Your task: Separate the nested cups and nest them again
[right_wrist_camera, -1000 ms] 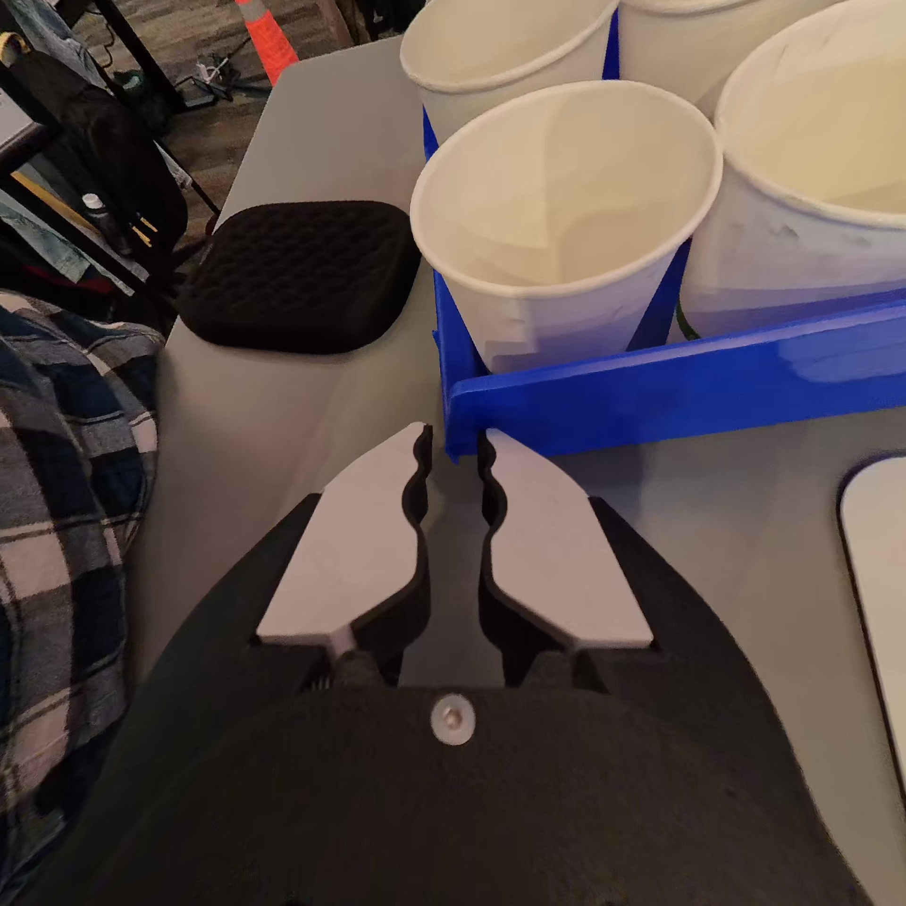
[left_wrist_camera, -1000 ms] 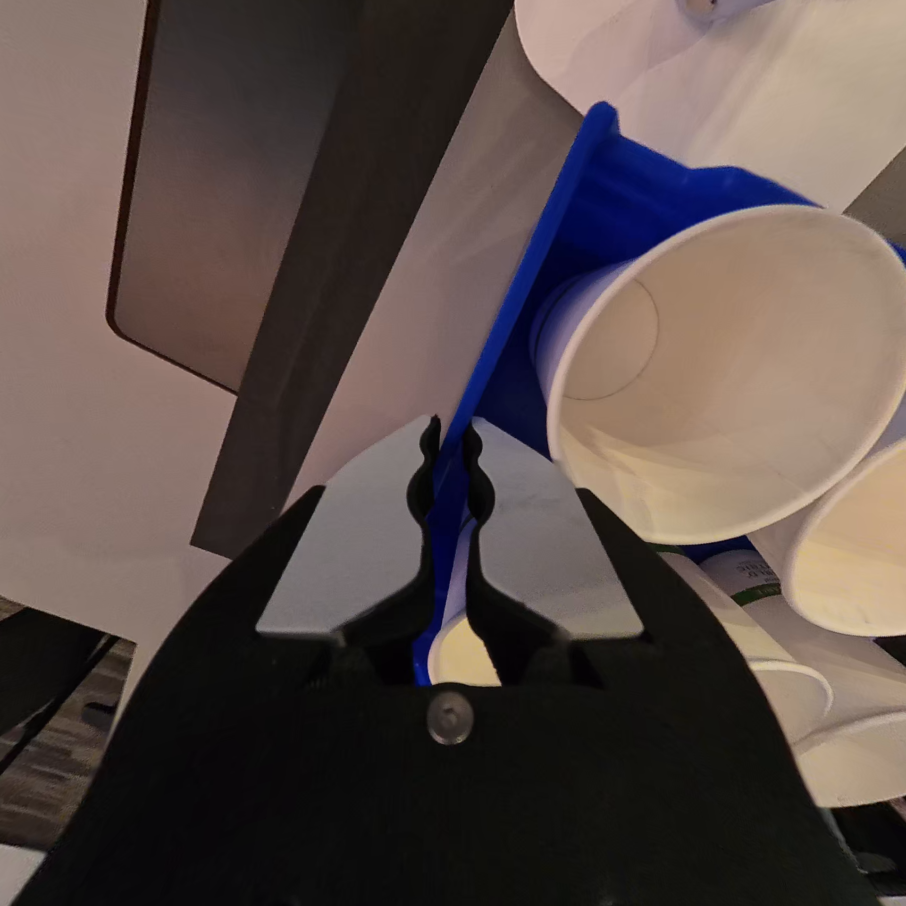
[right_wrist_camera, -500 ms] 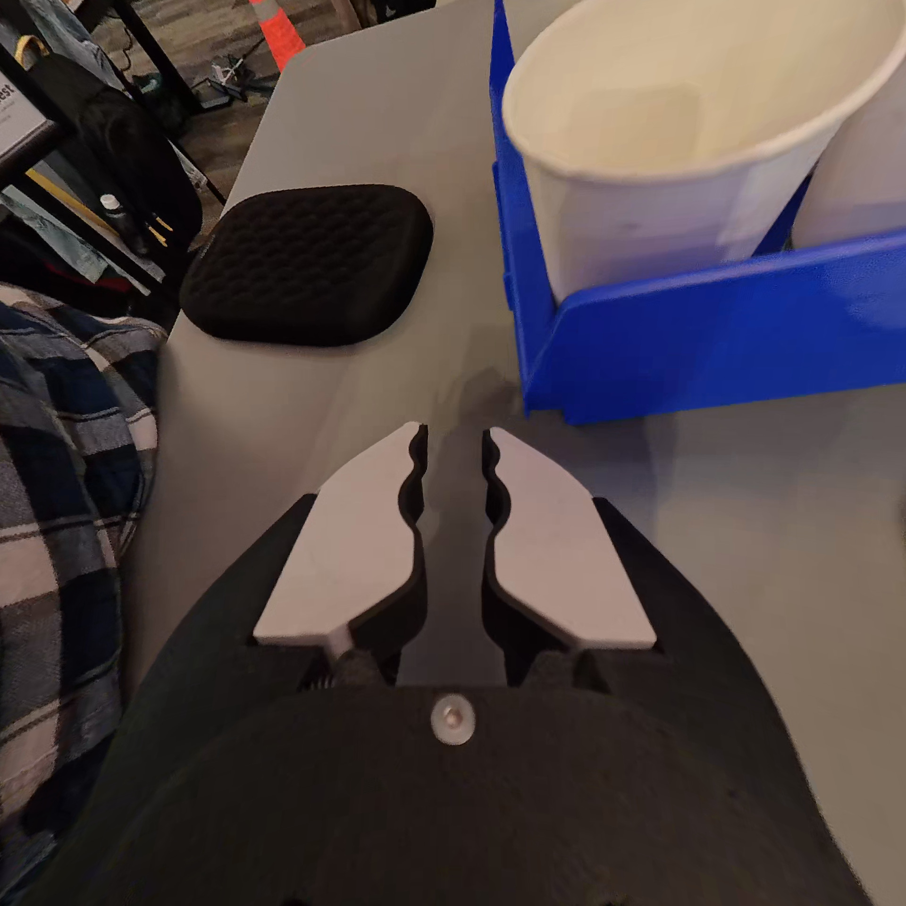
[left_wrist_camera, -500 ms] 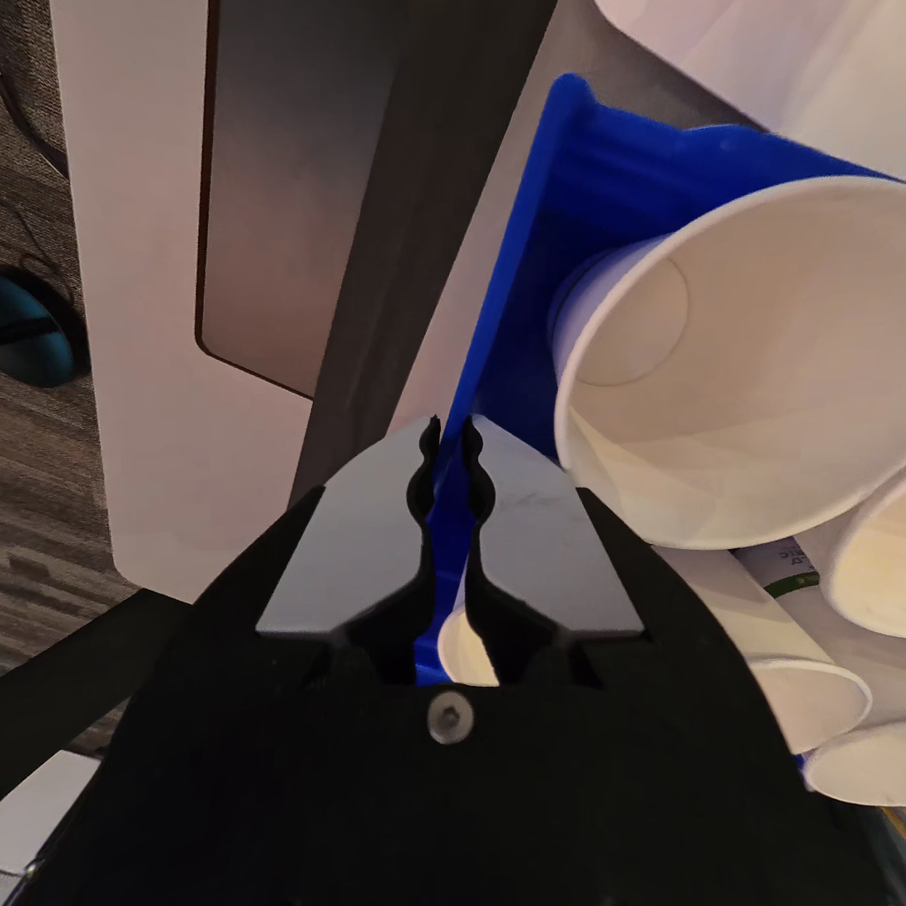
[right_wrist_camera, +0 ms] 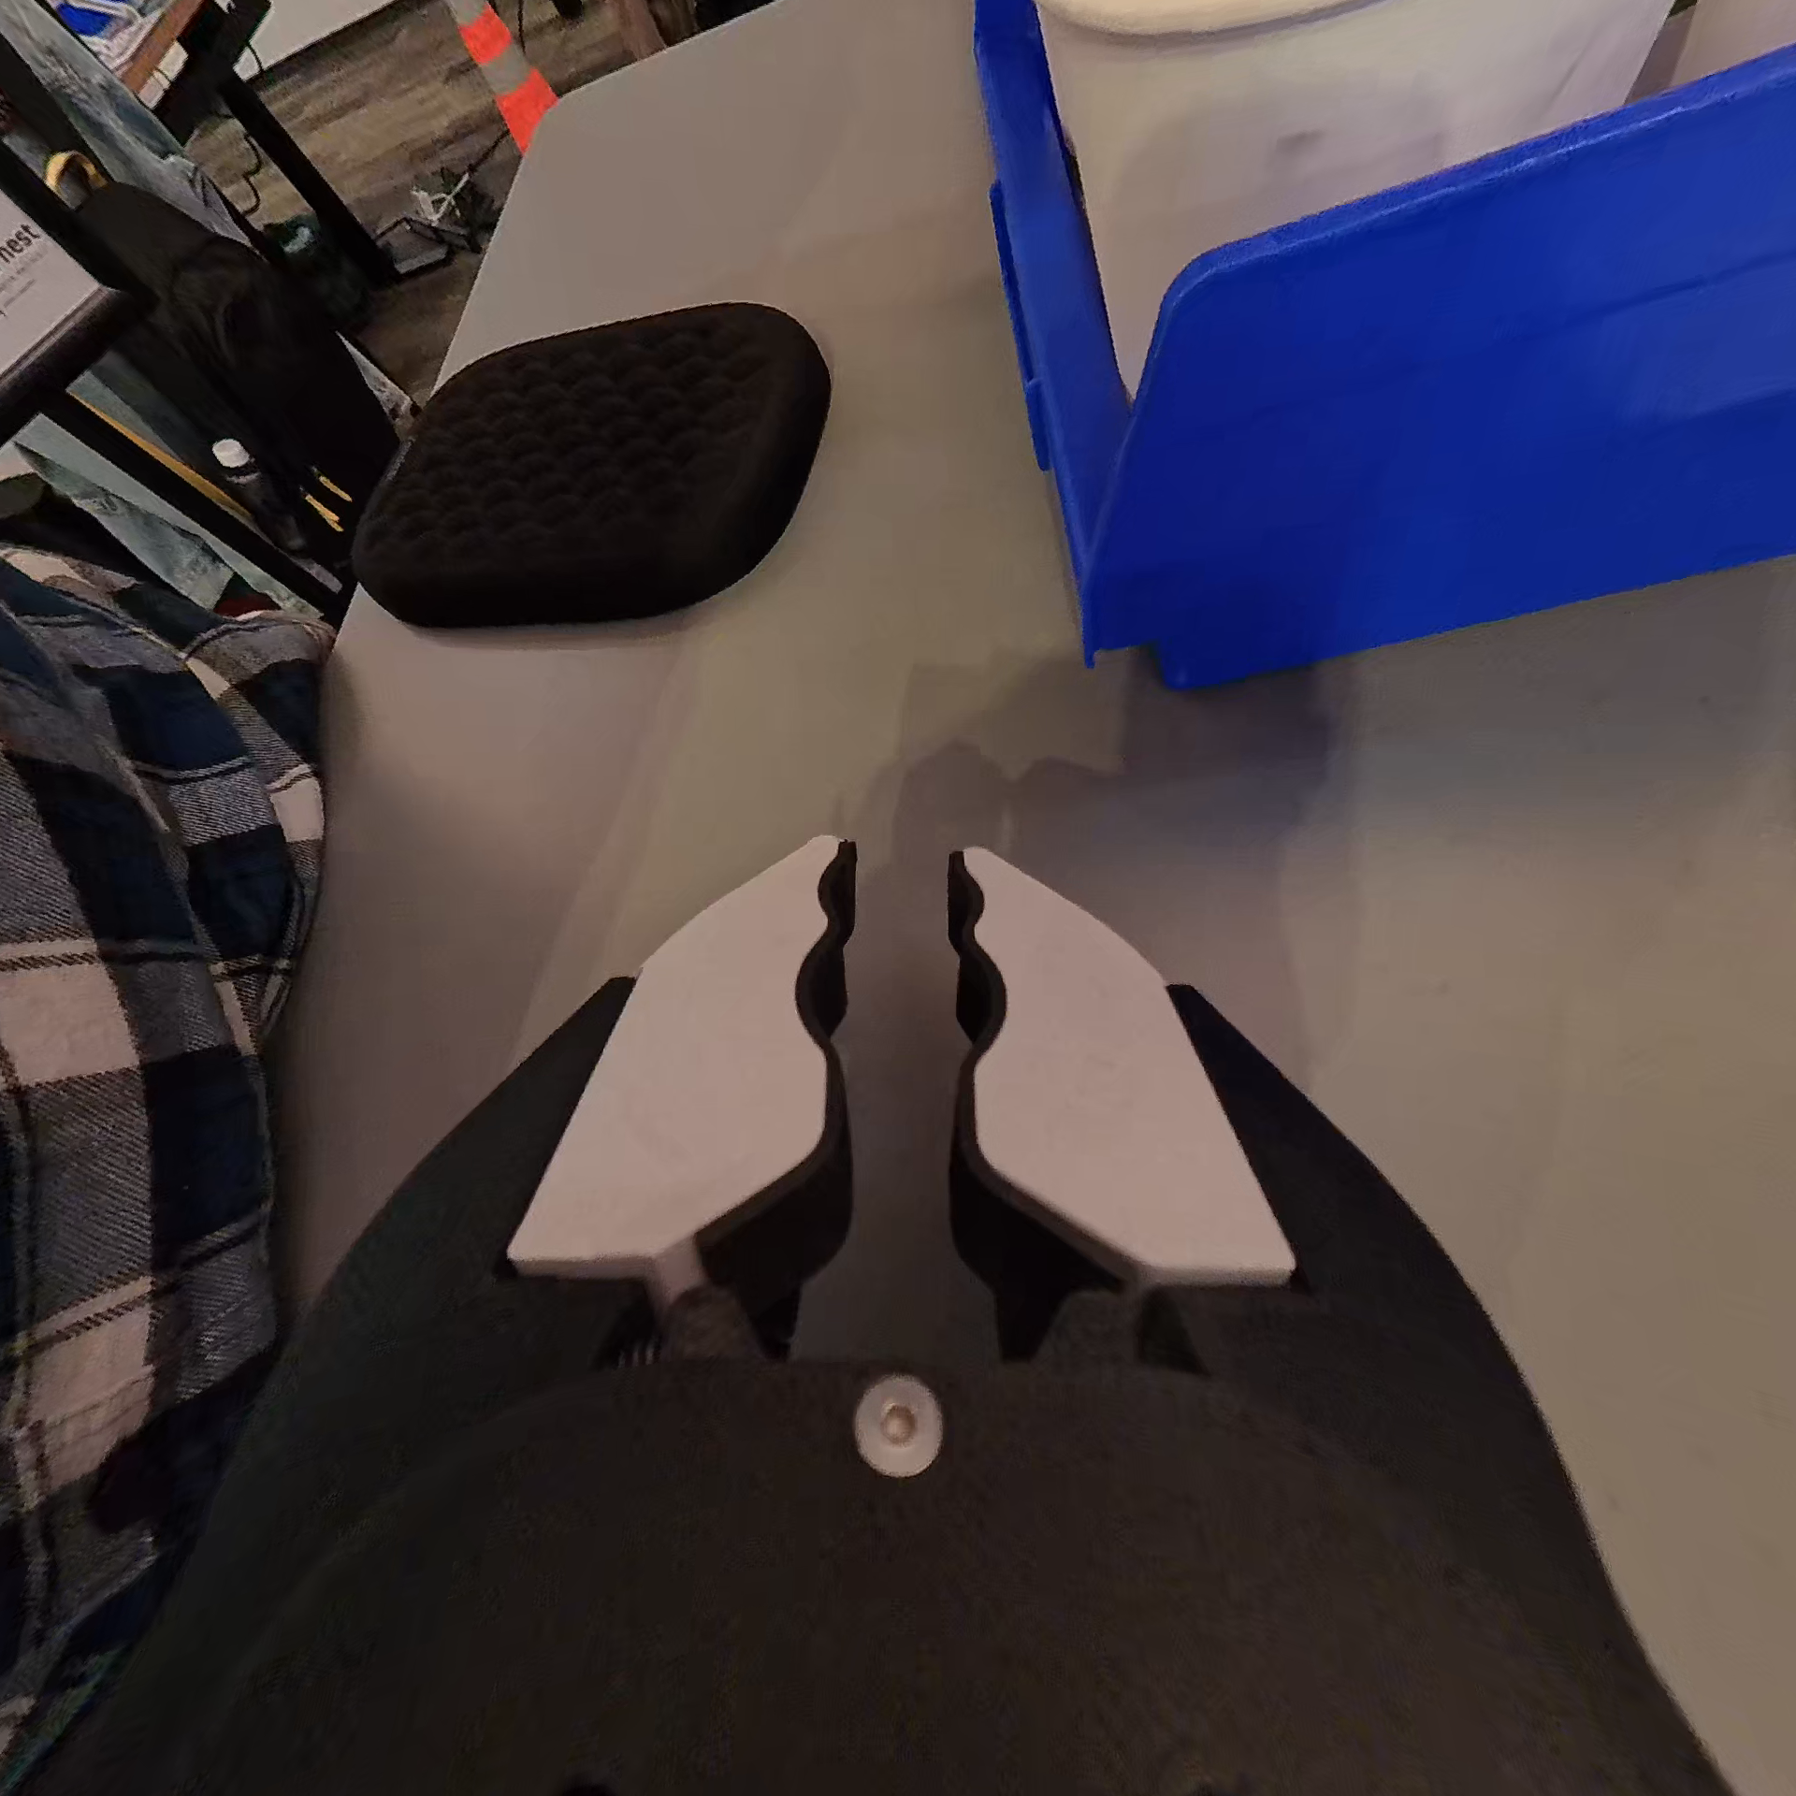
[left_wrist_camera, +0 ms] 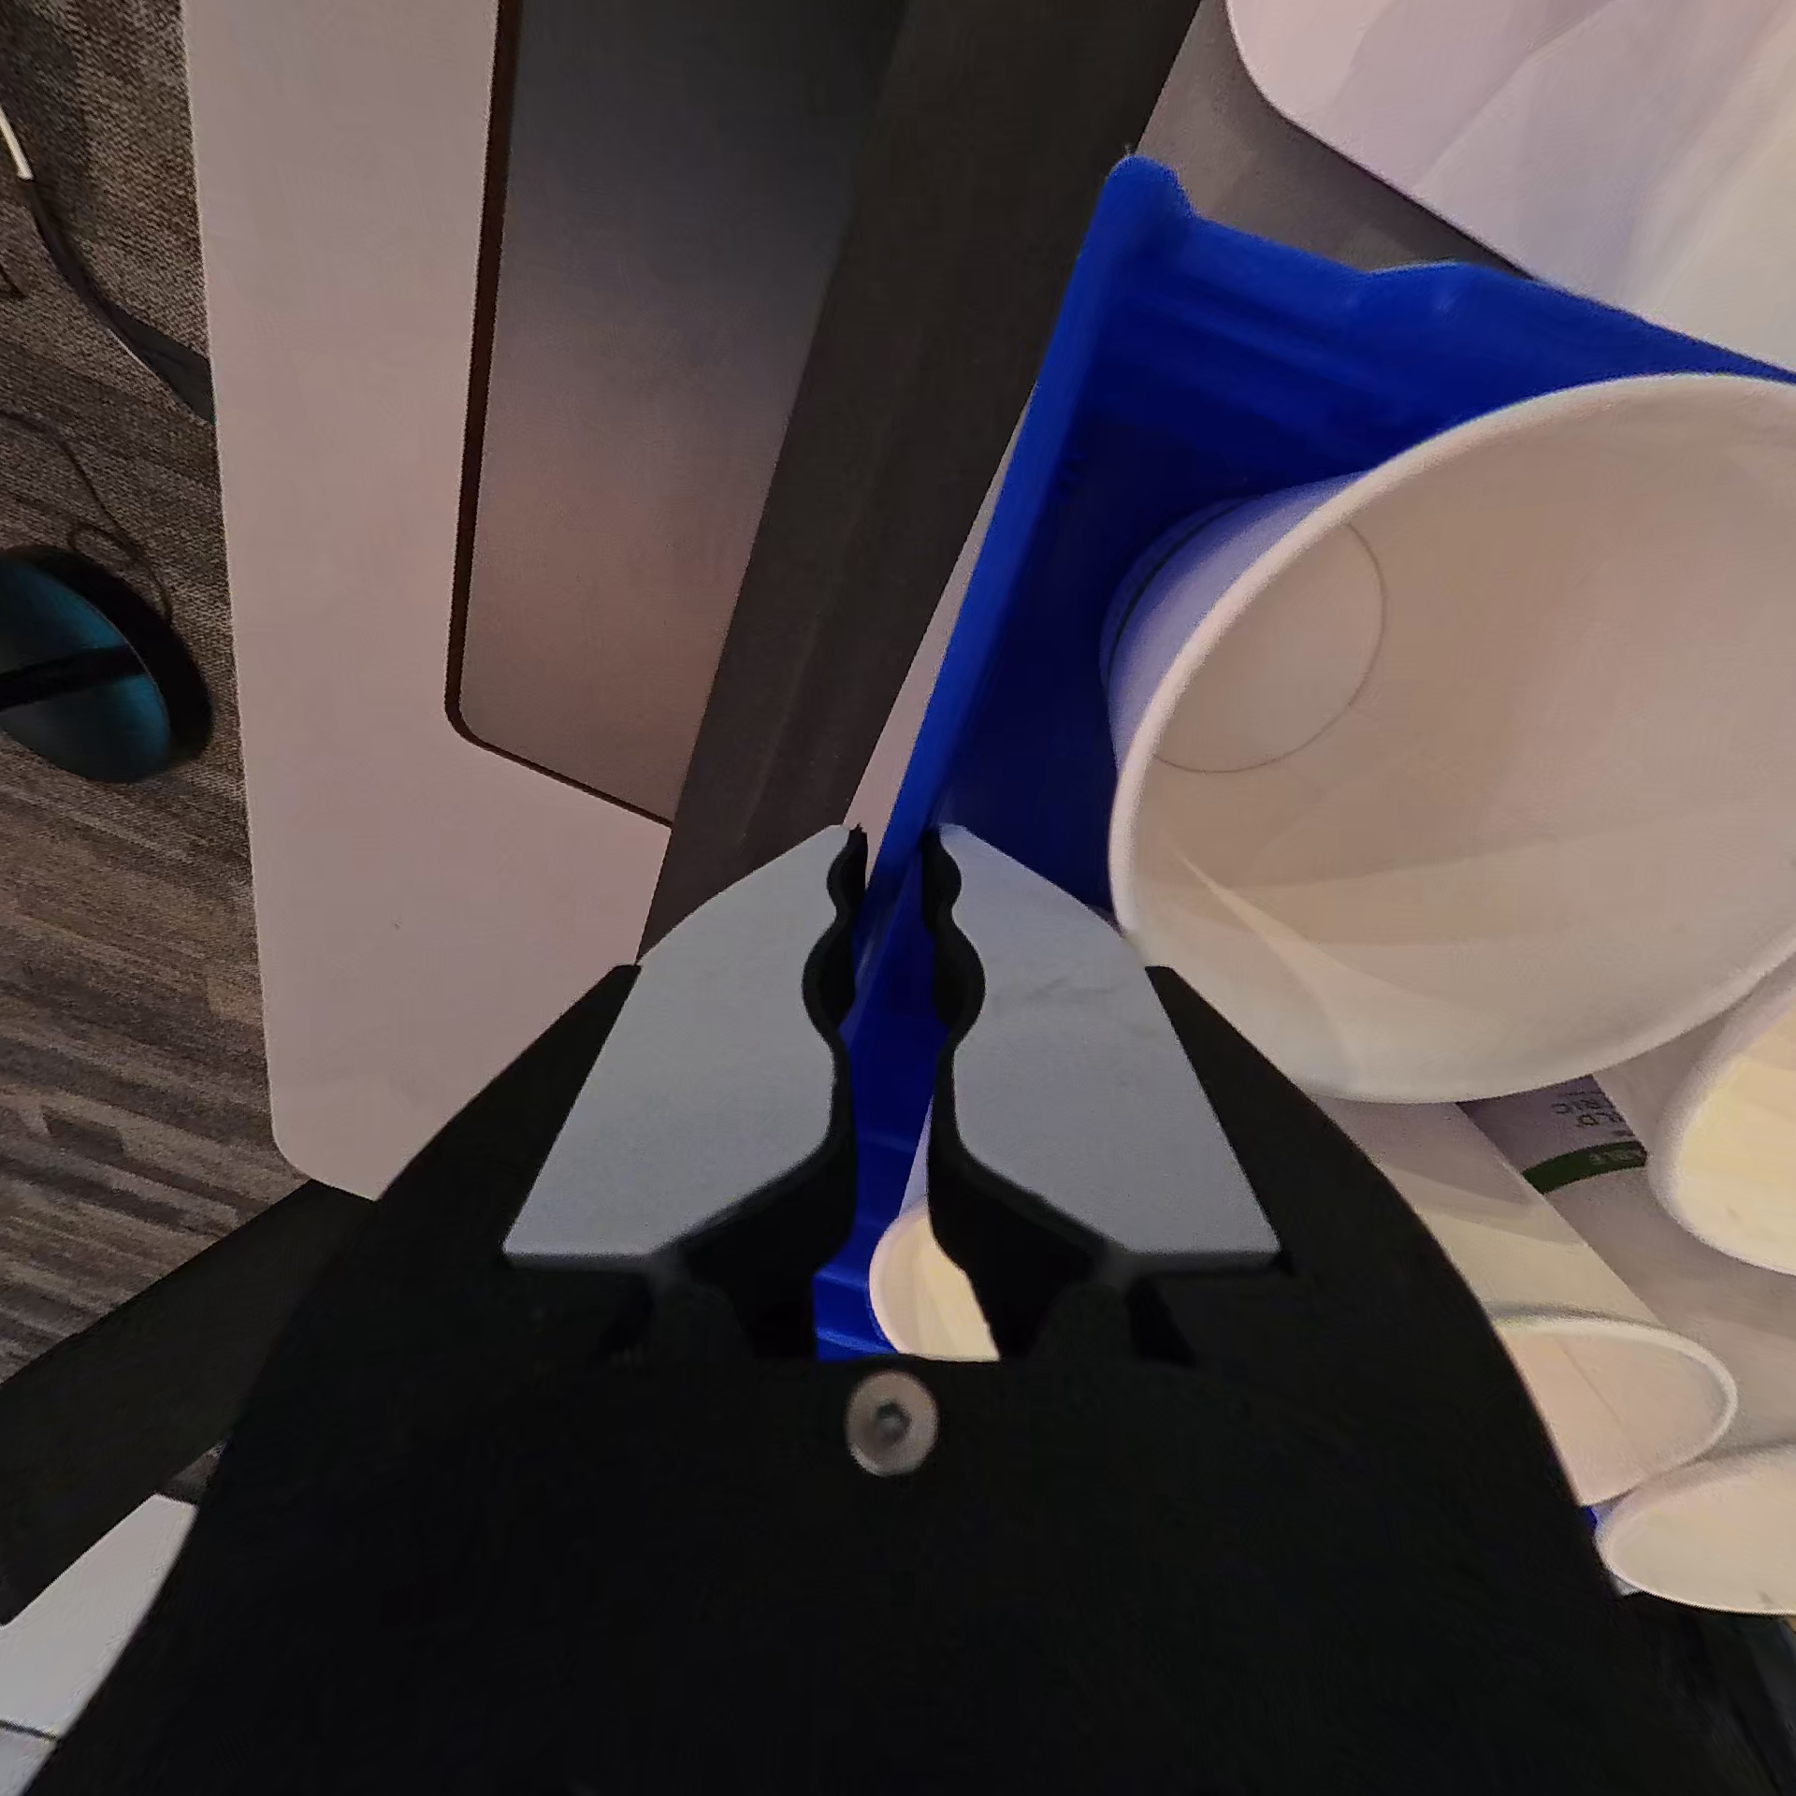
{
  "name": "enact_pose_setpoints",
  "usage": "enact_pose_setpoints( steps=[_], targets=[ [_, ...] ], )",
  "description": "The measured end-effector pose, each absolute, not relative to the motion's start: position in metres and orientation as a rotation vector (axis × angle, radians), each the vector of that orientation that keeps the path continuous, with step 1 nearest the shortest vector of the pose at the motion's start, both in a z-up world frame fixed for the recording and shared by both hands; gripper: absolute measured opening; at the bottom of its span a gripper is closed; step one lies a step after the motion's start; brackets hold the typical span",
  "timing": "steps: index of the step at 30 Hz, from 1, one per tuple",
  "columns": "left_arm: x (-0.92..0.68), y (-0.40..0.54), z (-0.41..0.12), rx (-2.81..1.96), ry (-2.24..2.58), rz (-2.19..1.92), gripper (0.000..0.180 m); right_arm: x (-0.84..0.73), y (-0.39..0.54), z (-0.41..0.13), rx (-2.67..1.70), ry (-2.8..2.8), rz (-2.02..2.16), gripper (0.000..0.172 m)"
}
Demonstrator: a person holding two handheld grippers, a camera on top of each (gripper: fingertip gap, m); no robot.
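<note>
The left gripper (left_wrist_camera: 894, 855) pinches the blue bin's (left_wrist_camera: 1215, 389) wall. White cups (left_wrist_camera: 1458, 777) fill the bin, at the frame's right. The right gripper (right_wrist_camera: 902, 860) is narrow and holds nothing over the gray bench (right_wrist_camera: 1458, 875).

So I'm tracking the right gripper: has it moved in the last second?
Yes. The right gripper has backed away from the blue bin, toward the black pad side; bare table now separates them.

- Bin (right_wrist_camera: 1458, 408): bright blue.
- Paper cups (left_wrist_camera: 1458, 777): white, creamy inside.
- Pad (right_wrist_camera: 593, 466): black, honeycomb-textured.
- Tabletop (right_wrist_camera: 1458, 923): plain grey.
- Cloth (right_wrist_camera: 117, 923): navy-and-white plaid.
- Cone (right_wrist_camera: 505, 58): orange.
</note>
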State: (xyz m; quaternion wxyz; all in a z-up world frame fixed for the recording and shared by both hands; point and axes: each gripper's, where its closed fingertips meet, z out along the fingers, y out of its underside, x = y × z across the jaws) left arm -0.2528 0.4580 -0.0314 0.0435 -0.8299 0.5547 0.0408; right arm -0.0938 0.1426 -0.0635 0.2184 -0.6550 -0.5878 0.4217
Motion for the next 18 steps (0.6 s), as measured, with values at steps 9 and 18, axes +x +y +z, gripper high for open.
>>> enact_pose_setpoints(
  steps=[9,18],
  targets=[
    [-0.258,0.468,-0.031,-2.484,1.777,0.189,0.011,-0.093,0.139,-0.069,-1.825,-1.632,1.174,0.017],
    [-0.26,0.497,-0.031,-2.408,1.856,0.215,0.011,-0.088,0.139,-0.075,-1.848,-1.618,1.183,0.016]
  ],
)
